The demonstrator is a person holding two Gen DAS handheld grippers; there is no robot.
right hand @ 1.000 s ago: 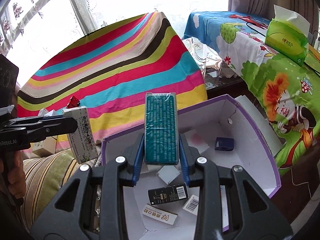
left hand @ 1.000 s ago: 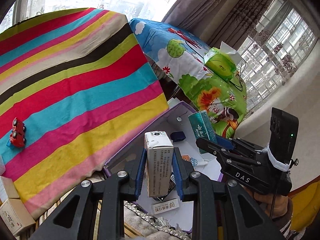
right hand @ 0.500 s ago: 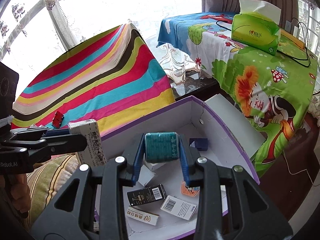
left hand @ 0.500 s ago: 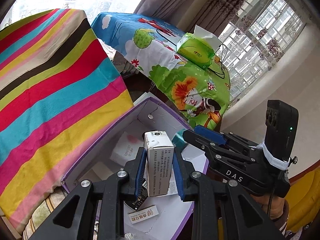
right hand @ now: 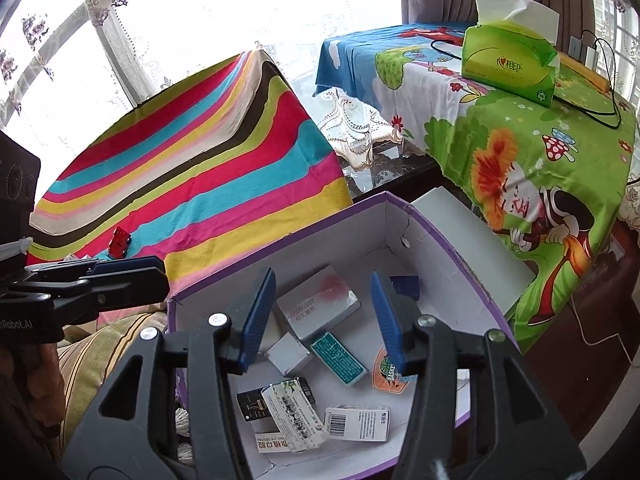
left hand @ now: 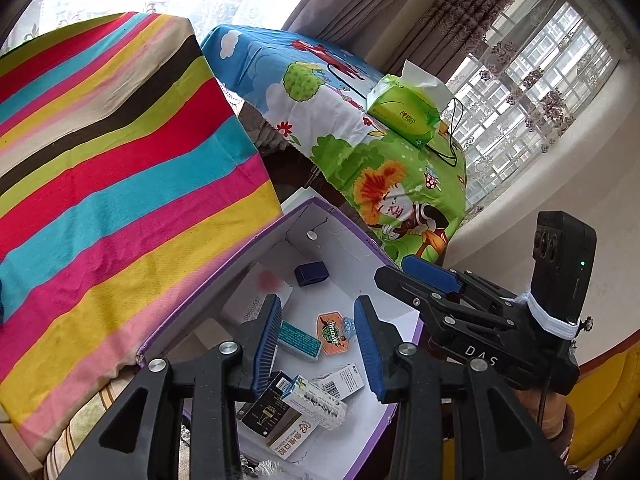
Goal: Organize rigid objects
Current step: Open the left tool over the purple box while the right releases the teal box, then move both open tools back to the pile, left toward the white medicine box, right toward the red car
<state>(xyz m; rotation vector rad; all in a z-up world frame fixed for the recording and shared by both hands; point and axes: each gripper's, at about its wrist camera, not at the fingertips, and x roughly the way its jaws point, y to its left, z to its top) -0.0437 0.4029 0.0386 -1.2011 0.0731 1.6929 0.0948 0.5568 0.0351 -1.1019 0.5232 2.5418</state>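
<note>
Both grippers hover open and empty over a purple-rimmed white box. My left gripper is above a teal box and a white carton lying in it. My right gripper is above the same teal box and white carton. Several other small boxes, a dark blue case and a basketball sticker lie in the box. The right gripper also shows in the left wrist view, the left gripper in the right wrist view.
A striped cloth covers the surface to the left, with a red toy car on it. A cartoon tablecloth covers a table behind, carrying a green tissue pack and cables. A white lid leans by the box.
Both grippers opened: the white carton left my left gripper and the teal box left my right gripper; both now lie in the purple box. Both grippers stay above it.
</note>
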